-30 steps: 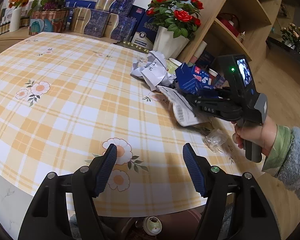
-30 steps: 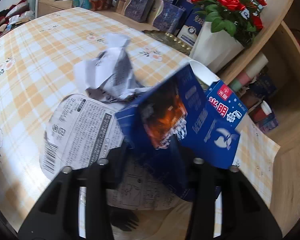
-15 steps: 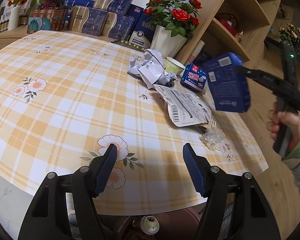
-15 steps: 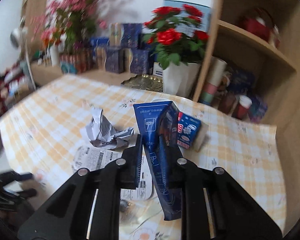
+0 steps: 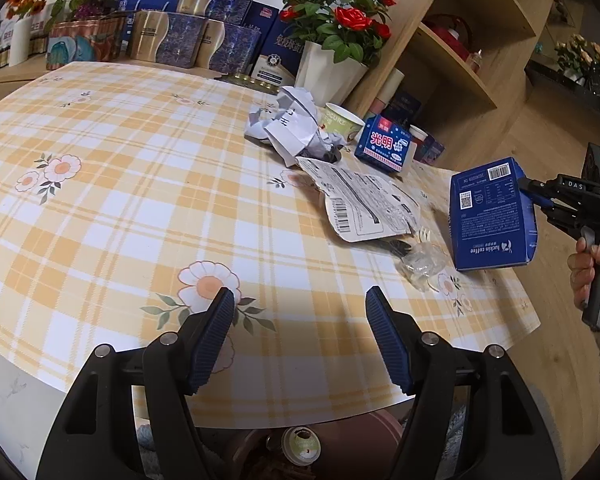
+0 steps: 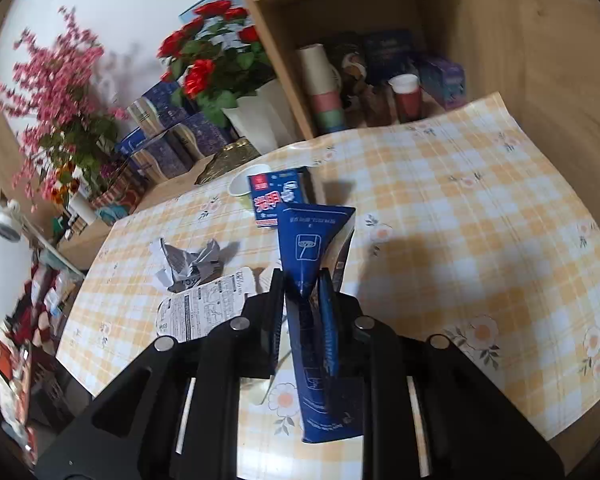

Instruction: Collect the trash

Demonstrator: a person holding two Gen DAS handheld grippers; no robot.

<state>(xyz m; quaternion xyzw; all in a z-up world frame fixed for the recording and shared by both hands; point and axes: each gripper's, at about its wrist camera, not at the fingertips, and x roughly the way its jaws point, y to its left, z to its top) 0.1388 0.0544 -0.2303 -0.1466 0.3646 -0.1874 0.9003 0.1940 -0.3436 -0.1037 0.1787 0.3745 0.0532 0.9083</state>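
Observation:
My right gripper (image 6: pixel 302 280) is shut on a blue coffee box (image 6: pixel 314 248) and holds it in the air off the table's right edge; the box (image 5: pixel 492 216) and the right gripper (image 5: pixel 534 196) show in the left wrist view too. On the checked table lie crumpled paper (image 5: pixel 296 128), a flat printed wrapper (image 5: pixel 364 208), a small blue milk carton (image 5: pixel 386 148), a paper cup (image 5: pixel 340 122) and clear plastic wrap (image 5: pixel 422 262). My left gripper (image 5: pixel 300 332) is open and empty above the table's near edge.
A white vase of red roses (image 5: pixel 330 68) and blue gift boxes (image 5: pixel 196 40) stand at the table's back. A wooden shelf unit (image 5: pixel 460 40) rises on the right. A brown bin (image 5: pixel 304 446) with trash sits under the table's near edge.
My right gripper closed on the blue box, lifted it off the pile and carried it right and down past the table edge. The left gripper has barely moved.

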